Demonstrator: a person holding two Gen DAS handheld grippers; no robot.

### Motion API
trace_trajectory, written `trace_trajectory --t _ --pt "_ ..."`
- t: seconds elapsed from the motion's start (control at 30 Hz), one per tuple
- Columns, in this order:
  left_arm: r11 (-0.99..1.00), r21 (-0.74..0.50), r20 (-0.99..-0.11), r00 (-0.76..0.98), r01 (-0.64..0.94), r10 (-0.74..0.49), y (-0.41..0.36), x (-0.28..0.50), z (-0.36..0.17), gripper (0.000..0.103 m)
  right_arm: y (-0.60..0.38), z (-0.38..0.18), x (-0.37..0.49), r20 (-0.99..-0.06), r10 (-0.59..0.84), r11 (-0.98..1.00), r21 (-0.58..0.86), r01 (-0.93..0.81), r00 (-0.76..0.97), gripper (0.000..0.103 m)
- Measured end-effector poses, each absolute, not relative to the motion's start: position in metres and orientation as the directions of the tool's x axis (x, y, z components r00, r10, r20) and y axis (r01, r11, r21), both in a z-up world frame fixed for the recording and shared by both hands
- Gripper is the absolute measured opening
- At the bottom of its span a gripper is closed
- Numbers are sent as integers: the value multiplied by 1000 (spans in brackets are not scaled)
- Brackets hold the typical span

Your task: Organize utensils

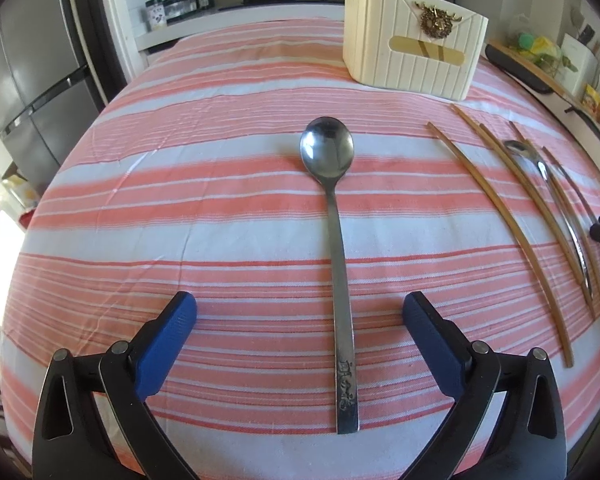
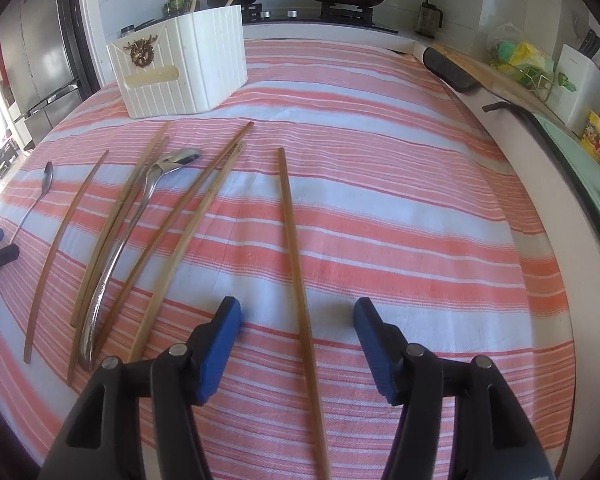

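1. Hidden or cut off: the near end of the single brown wooden chopstick [image 2: 298,280] runs out of the right wrist view at 6 o'clock. Only a blue tip of the right gripper shows at the 3 o'clock edge of the left wrist view. Two wooden sticks stand out of the white ribbed plastic utensil box [image 1: 412,52], their lower parts hidden inside it.
2. Writing: the handle end of the long grey steel spoon [image 1: 334,216] bears embossed marks that cannot be read. The gold ornament on the box is too small to make out.
3. Left gripper [image 1: 300,312]: its blue pads stand wide apart and touch nothing; the spoon lies flat on the pink-and-white striped cloth [image 1: 180,184] between them, bowl towards 12 o'clock.
4. Right gripper [image 2: 298,316]: pads apart, clear of the chopstick, which lies on the cloth between them.
5. At 10 o'clock from the right gripper lies a loose group of wooden chopsticks [image 2: 180,220] with a shiny curved steel spoon [image 2: 140,216] among them.
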State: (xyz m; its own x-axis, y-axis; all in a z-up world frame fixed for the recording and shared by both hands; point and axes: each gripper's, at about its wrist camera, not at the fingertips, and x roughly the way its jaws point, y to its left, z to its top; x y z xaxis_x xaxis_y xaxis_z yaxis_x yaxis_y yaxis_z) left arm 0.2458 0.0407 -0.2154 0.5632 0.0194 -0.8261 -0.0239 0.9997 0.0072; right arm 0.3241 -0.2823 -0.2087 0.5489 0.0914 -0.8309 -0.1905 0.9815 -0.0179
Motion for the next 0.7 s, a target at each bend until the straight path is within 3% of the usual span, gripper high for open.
trace_trajectory --t 0.43,0.7 --pt "1000 0 -845 535 0 0 41 243 -215 103 -282 -209 323 -833 86 981 -26 -193 546 61" --pt "995 4 -885 463 96 -41 40 269 -199 101 -275 -202 352 -928 68 970 -24 -241 366 61"
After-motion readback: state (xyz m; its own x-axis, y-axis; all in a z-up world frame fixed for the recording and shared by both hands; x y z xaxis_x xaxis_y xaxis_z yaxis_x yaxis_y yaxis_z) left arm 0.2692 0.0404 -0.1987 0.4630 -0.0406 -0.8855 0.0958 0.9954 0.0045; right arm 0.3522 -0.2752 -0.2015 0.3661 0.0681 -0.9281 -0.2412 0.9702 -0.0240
